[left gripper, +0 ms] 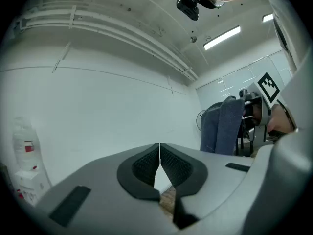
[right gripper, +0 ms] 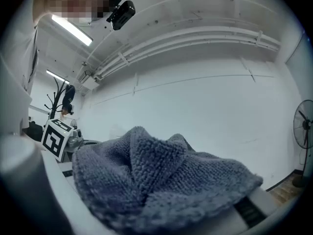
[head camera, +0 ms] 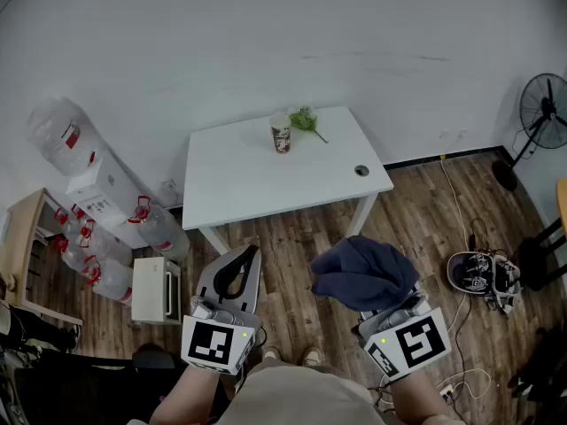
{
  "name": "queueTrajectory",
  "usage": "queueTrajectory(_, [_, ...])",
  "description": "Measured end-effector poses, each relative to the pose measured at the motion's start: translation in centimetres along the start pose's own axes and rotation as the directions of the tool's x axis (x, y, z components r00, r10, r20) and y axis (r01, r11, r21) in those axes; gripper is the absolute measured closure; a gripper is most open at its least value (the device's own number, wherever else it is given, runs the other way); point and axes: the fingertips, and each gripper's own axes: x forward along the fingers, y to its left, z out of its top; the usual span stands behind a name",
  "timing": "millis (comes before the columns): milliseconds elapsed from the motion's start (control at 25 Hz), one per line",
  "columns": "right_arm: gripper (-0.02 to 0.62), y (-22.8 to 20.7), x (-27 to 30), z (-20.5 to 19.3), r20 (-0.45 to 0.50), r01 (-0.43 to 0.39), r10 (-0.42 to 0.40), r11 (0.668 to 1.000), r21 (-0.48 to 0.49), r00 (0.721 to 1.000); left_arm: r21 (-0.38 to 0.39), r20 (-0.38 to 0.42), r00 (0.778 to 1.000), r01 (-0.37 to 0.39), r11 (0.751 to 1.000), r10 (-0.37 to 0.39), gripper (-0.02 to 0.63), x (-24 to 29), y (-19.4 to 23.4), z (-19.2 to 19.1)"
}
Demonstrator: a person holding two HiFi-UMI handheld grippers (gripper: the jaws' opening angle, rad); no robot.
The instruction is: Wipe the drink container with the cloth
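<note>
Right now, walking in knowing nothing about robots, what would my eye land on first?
Most likely the dark blue cloth bunched in the right gripper, low in the head view, beside the empty, shut left gripper. Next comes the white table ahead of them, bearing a paper cup with a green leafy sprig beside it.

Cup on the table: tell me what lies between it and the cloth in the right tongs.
In the head view, only bare tabletop and wooden floor separate the cup from the cloth.
</note>
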Motion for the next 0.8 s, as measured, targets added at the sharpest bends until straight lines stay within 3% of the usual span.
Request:
queueTrajectory(280, [0.554, -1.6, 0.0, -0.9, -0.006, 0.021, -0.021, 1.000, -0.015, 1.000, 0.050, 0.017, 1.000, -0.005, 0.999, 0.004, 0.583, 1.6, -2.1, 0.3])
queueTrajectory(560, [0.554, -2.8, -0.1, -2.5, -0.022, -0.003, 0.003, 1.000, -0.014, 1.000, -0.018, 0.009, 1.000, -0.018, 1.000, 0.018, 0.583, 2.4, -3.3, -0.6])
queueTrajectory(800, [0.554, -3.3, 0.5, -3.2, -0.024, -0.027, 0.027, 1.000, -0.009, 0.999, -0.025, 0.000, 0.999, -0.046, 0.999, 0.046, 0.584, 3.0, -2.7, -1.0])
